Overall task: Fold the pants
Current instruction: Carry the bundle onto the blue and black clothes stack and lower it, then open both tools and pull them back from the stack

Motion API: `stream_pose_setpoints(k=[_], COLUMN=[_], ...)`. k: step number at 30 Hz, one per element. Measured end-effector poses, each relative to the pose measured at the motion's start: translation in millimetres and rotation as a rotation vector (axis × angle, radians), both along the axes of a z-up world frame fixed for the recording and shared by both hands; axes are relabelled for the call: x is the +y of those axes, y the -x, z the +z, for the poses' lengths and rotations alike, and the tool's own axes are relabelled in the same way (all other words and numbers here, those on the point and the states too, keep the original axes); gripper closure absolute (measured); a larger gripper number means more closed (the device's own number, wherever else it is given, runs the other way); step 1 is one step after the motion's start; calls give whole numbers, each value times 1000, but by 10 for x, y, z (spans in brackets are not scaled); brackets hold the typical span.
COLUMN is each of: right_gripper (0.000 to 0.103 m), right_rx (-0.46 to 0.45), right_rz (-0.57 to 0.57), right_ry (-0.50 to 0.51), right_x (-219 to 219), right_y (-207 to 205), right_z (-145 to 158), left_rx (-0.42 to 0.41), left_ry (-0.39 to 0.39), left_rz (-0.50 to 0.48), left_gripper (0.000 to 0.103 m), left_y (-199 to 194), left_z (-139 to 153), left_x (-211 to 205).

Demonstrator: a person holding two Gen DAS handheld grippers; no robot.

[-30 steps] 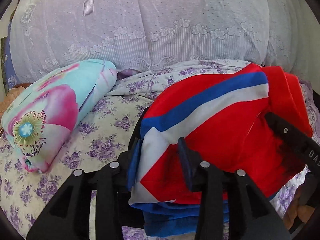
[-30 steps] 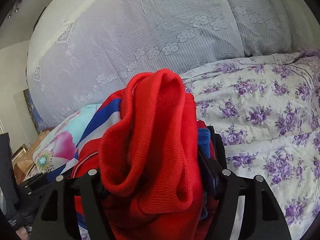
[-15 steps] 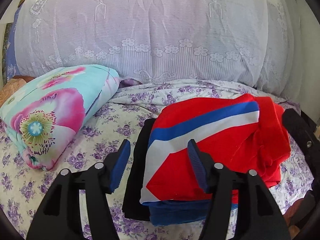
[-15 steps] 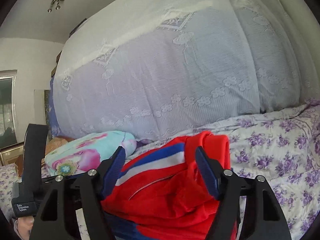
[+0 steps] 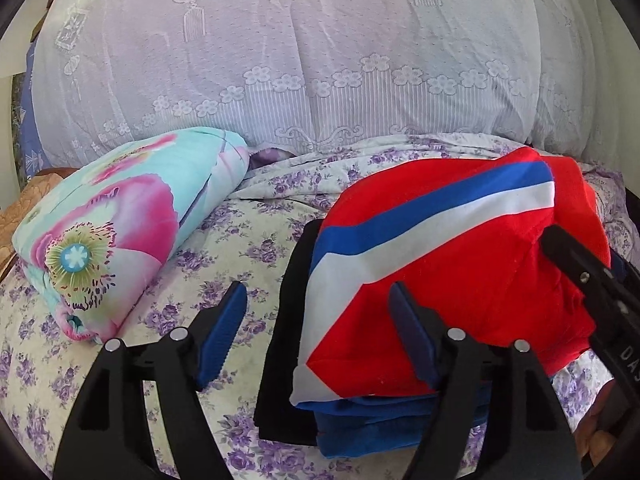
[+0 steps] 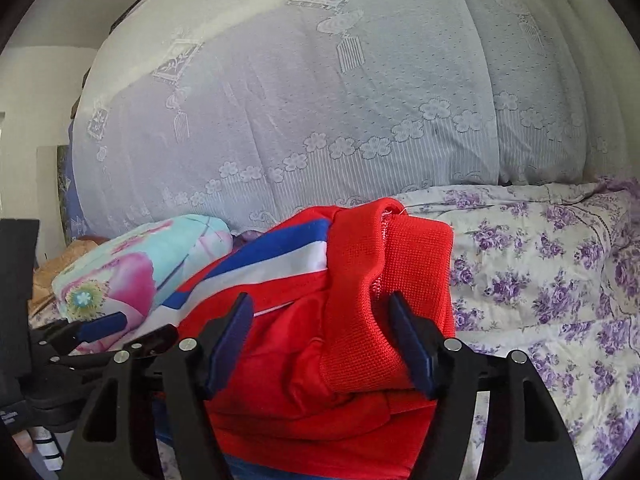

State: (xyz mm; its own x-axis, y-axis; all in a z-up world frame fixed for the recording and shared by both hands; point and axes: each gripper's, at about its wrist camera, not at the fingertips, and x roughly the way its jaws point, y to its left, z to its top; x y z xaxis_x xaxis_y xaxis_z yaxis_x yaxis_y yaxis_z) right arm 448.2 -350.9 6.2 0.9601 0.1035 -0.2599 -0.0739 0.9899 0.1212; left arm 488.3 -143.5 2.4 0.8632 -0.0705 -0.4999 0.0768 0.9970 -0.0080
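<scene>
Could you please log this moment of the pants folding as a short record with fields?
surface: bed with purple floral sheet
garment: red pants with blue and white stripe, folded atop a blue and a black garment
left gripper: jaws opening, pads off the cloth
right gripper: open, pants between fingers
nearby: rolled floral quilt
backdrop: white lace cover

One folded red pants [image 5: 460, 264], one flowered rolled quilt [image 5: 120, 220], two hand-held grippers, one lace cover [image 5: 320, 60].
</scene>
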Motion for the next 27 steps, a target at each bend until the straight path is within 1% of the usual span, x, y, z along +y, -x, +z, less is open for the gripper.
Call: stream_pose_setpoints(k=[1, 3, 5, 10, 15, 20, 27], right_gripper=[32, 26, 24, 21, 15, 12, 12], right_rx=[-7, -23, -38, -34, -40, -59, -64], right_rz=[-1, -19, -39, -58, -60, -56, -46], right_ry=[-9, -8, -13, -48, -61, -69, -93], right_x=[-13, -25, -60, -144, -147, -106, -75], right_y=[29, 83, 139, 225, 334, 472, 721], right_z=[32, 76, 103, 128, 161, 222, 281], left_rx=[-1, -5, -16, -44, -67, -88, -124], left_ry=[-1, -4, -8, -11, -13, -24, -13], left_rz=[3, 8, 14, 22, 25, 23, 2], left_gripper=[31, 27, 24, 17, 14, 10, 8], left_y=[4, 12, 29, 91, 169, 298, 607], left_z=[6, 14, 30, 93, 162, 223, 373], left_x=[7, 10, 9, 22, 37, 50, 90])
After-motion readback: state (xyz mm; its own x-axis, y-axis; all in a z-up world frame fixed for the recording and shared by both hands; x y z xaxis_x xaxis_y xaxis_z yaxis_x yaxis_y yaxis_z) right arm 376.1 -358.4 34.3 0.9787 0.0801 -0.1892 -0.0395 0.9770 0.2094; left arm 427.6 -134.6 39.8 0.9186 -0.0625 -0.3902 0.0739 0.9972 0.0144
